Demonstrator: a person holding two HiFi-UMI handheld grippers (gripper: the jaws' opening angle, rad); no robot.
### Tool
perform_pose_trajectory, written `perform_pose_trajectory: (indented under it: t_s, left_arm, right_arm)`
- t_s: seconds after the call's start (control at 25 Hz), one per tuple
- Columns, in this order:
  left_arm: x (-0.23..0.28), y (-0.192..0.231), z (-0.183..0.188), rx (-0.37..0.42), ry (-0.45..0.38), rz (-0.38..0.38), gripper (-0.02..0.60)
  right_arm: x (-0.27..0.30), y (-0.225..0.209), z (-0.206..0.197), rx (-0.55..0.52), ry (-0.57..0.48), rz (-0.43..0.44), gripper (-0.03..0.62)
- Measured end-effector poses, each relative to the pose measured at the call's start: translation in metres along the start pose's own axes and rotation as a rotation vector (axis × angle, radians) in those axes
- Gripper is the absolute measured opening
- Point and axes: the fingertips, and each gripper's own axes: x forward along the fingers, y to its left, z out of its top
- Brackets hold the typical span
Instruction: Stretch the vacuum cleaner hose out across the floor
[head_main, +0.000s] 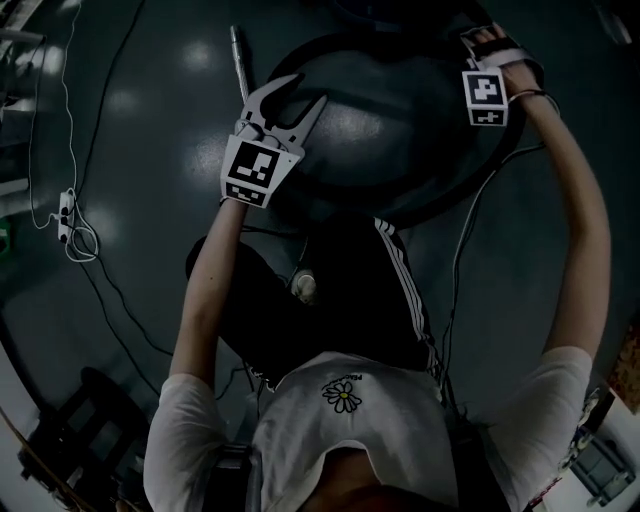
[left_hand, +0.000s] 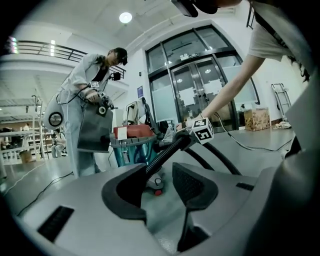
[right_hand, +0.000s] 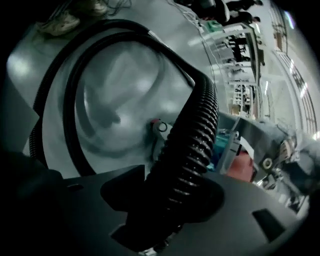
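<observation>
- The black ribbed hose is clamped in the right gripper. It rises out of the jaws, its long axis pointing away to the far side, then curls back into a wide loop on the grey floor.
- The left gripper hangs at the loop's left edge, jaws apart, gripping nothing.
- A metal wand lies just beyond it, and a teal canister with a red top stands farther off.
- A power strip lies well left, and another person stands beside the canister.
</observation>
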Motion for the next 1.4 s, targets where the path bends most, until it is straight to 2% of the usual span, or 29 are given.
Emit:
perform_pose_trajectory:
  t_s: [0.08, 0.16, 0.28, 0.4, 0.48, 0.6, 0.72, 0.8, 0.92, 1.04, 1.16, 1.28, 1.4]
  left_arm:
    - [-0.006, 0.002, 0.001, 0.044, 0.006, 0.017, 0.169]
    - [-0.009, 0.008, 0.002, 0.081, 0.016, 0.045, 0.167]
    - [-0.007, 0.022, 0.014, 0.089, 0.004, 0.106, 0.169]
    - [-0.011, 0.045, 0.045, 0.143, -0.041, 0.179, 0.169]
    - [-0.018, 0.061, 0.065, 0.150, -0.077, 0.205, 0.169]
    - [-0.023, 0.074, 0.087, 0.172, -0.088, 0.196, 0.169]
    - [-0.035, 0.077, 0.125, 0.191, -0.099, 0.134, 0.169]
    - [-0.054, 0.073, 0.170, 0.163, -0.128, 0.041, 0.169]
    - [-0.099, 0.051, 0.262, 0.130, -0.186, -0.161, 0.169]
    - [-0.141, 0.023, 0.360, 0.179, -0.206, -0.310, 0.169]
    - [-0.173, 0.005, 0.459, 0.164, -0.190, -0.384, 0.169]
    - [-0.204, -0.014, 0.546, 0.164, -0.100, -0.422, 0.169]
    - [-0.233, -0.035, 0.635, 0.122, -0.077, -0.437, 0.169]
  right_arm:
    - [-0.016, -0.028, -0.009, -0.100, 0.007, -0.069, 0.233]
    - [-0.033, -0.061, -0.007, -0.141, -0.002, -0.161, 0.233]
    - [-0.060, -0.101, 0.012, -0.131, -0.044, -0.267, 0.232]
    - [-0.091, -0.137, 0.036, -0.103, -0.091, -0.351, 0.232]
    - [-0.108, -0.155, 0.045, -0.096, -0.124, -0.395, 0.232]
    - [-0.132, -0.177, 0.042, -0.059, -0.146, -0.457, 0.232]
    - [-0.177, -0.214, 0.033, -0.044, -0.155, -0.556, 0.226]
    - [-0.222, -0.245, 0.017, -0.037, -0.139, -0.639, 0.222]
    - [-0.312, -0.289, -0.007, -0.042, -0.113, -0.771, 0.208]
    - [-0.418, -0.336, -0.021, 0.015, -0.152, -0.887, 0.175]
    - [-0.522, -0.387, -0.029, 0.072, -0.222, -0.951, 0.140]
    - [-0.612, -0.422, -0.045, 0.089, -0.275, -0.935, 0.126]
    - [-0.696, -0.450, -0.075, 0.094, -0.321, -0.936, 0.114]
